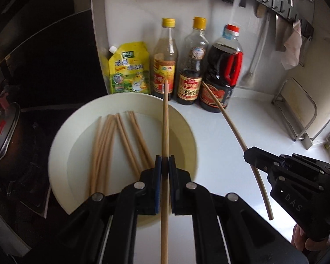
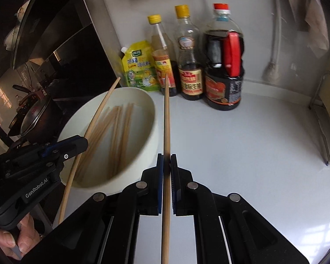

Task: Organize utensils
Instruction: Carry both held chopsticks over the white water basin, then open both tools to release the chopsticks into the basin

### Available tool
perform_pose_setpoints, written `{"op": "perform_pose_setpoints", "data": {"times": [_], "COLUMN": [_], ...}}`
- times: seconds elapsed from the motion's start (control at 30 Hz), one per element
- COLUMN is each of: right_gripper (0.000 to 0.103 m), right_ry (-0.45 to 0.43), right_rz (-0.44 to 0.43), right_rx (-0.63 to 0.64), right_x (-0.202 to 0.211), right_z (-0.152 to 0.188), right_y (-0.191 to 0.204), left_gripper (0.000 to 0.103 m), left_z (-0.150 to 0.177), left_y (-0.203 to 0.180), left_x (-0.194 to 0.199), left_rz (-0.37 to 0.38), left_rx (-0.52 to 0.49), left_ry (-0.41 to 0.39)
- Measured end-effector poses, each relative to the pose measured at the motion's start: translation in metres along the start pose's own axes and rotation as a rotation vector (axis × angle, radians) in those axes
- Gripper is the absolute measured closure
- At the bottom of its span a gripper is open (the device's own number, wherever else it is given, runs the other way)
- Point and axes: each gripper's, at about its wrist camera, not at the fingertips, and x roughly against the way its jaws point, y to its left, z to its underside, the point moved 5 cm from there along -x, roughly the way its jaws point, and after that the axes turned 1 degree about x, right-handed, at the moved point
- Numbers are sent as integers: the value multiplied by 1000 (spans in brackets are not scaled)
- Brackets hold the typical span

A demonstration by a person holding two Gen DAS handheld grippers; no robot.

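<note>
- Currently left tool point(image 1: 165, 165) pinches one chopstick point(image 1: 165, 132), frame centre; right tool point(image 2: 166, 165) pinches another point(image 2: 166, 121).
- Remaining chopsticks point(image 1: 107, 145) lie in white bowl point(image 1: 187, 123), lower left, on tabletop point(image 1: 226, 154).
- Judgement: light, stiff, smooth sticks; grip near mid-length to limit pivoting.

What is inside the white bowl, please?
Inside the white bowl lie loose wooden chopsticks, spread like a fan. The left gripper and its held chopstick cover the near part of the bowl, so the count is uncertain.
</note>
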Motion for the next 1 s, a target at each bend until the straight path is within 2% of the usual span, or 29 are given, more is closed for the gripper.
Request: {"op": "perform_pose_setpoints", "data": {"times": [0.2,0.37,0.57,0.83,0.9,0.93,1.0], "right_gripper": [97,97,97,97,97,97,92], "right_ry": [53,121,186,217,214,204,185], "right_rz": [-62,-56,-27,-4,-2,3,8], "right_rx": [9,25,-10,-31,-27,-27,-29], "right_x": [-52,-97,-131,-147,-147,-145,-140], "right_z": [-29,-37,-35,-31,-32,-33,-35], "right_y": [55,87,93,86,86,85,83], "left_gripper": [96,95,95,95,90,83,78], "left_z": [-9,-8,-3,-6,-8,-8,-9], "left_y": [61,98,120,123,123,123,123], "left_x": [-22,-52,-79,-102,-103,-103,-100], "left_rz": [-57,-74,-56,-50,-61,-62,-75], "left_rx": [23,53,79,93,97,100,102], "left_ry": [34,89,140,164,162,160,153]}}
